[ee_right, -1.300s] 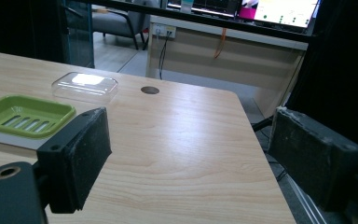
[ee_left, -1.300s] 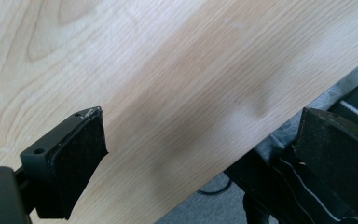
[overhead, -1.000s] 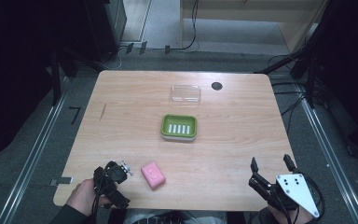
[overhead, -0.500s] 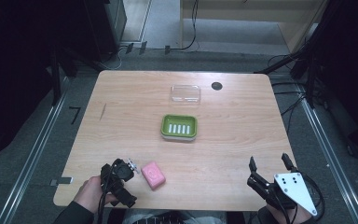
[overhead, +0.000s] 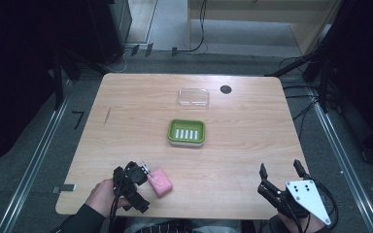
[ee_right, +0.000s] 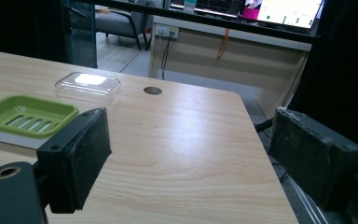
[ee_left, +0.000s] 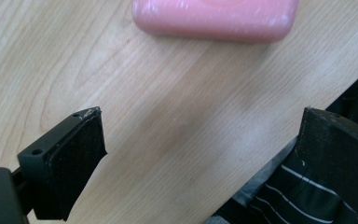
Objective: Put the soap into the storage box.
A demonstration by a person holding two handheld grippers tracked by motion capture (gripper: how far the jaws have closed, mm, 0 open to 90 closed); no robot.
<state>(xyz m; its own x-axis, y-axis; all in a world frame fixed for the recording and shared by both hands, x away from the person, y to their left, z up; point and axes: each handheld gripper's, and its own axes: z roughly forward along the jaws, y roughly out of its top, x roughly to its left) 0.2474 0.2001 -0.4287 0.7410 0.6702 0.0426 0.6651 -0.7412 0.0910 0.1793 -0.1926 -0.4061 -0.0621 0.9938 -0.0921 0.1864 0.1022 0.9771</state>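
Pink and rounded at its corners, a smooth rectangular bar of soap (overhead: pixel 159 181) is lying flat on the pale wooden table (overhead: pixel 126 102), low and left of centre in the high view, near the bottom edge. Nothing is holding it yet, so the work appears to be at its very start: the soap is waiting to be picked up, and judging by the layout it is probably meant for the dish farther up.

At the lower left, the left gripper (overhead: pixel 143 175) is sitting just beside the soap with a hand (overhead: pixel 104 196) behind it. In the left gripper view its jaws are standing wide apart and empty, one low at each side, and the pink bar (ee_left: pixel 214 18) is showing along the top of the frame beyond them, faintly scuffed with white marks.

At the lower right, the right gripper (overhead: pixel 279 170) is hovering near the table's edge, well apart from the soap, jaws spread and holding nothing.

Farther up, around the middle of the frame, a green plastic soap dish with slotted base (overhead: pixel 186 132) is sitting empty. Above it, a clear plastic lid (overhead: pixel 193 97) is lying near a small dark round hole (overhead: pixel 226 89) in the tabletop.
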